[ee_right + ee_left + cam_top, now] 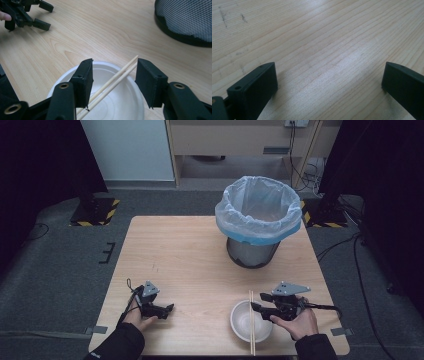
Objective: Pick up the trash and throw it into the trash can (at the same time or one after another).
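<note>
Item: chopsticks point(113, 81), a pair lying across the white bowl point(243, 326) at the lower right of the high view. In the right gripper view they run diagonally through the lower centre.

Right gripper point(113, 82): I have its jaws straddling the chopsticks, part-open, pads not yet pressing.

Left gripper point(168, 308): lower left, jaws wide apart over bare counter point(324, 37), holding nothing.

Lined bin point(258, 215): upper centre.

Step, as I judge it: lining up the grasp. Next: close squarely on both sticks, then lift.

White bowl point(250, 322), pale wooden chopsticks point(251, 320), black mesh bin point(252, 252), seemingly blue-edged translucent liner point(257, 212)
</note>
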The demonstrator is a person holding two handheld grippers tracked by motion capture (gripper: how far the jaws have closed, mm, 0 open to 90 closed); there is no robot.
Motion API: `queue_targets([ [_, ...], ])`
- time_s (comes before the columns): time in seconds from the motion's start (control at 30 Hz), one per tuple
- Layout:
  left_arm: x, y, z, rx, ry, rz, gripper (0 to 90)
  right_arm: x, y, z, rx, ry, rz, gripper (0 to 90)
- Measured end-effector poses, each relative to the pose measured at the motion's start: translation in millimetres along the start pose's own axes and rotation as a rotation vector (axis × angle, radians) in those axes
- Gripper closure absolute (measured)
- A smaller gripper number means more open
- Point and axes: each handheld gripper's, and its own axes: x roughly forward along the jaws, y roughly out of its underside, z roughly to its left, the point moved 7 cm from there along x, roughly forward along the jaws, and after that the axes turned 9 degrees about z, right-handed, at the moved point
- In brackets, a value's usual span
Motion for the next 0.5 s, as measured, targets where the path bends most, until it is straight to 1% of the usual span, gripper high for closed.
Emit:
queue_targets([
  [0.1,0.0,0.0,0.0,0.0,0.0,0.0,0.0,7.2,3.6,2.2,0.003,0.012,0.019,42.5],
  [0.2,0.0,0.0,0.1,0.0,0.0,0.0,0.0,14.6,9.1,4.3,0.006,0.021,0.061,41.4],
  [0.23,0.0,0.0,0.0,0.0,0.0,0.0,0.0,16.7,10.6,5.9,0.014,0.019,0.073,42.1],
  [0.37,0.0,0.0,0.0,0.0,0.0,0.0,0.0,19.9,13.0,8.9,0.038,0.011,0.094,46.0],
  [0.5,0.0,0.0,0.0,0.0,0.0,0.0,0.0,22.7,16.8,9.7,0.046,0.014,0.127,47.7],
])
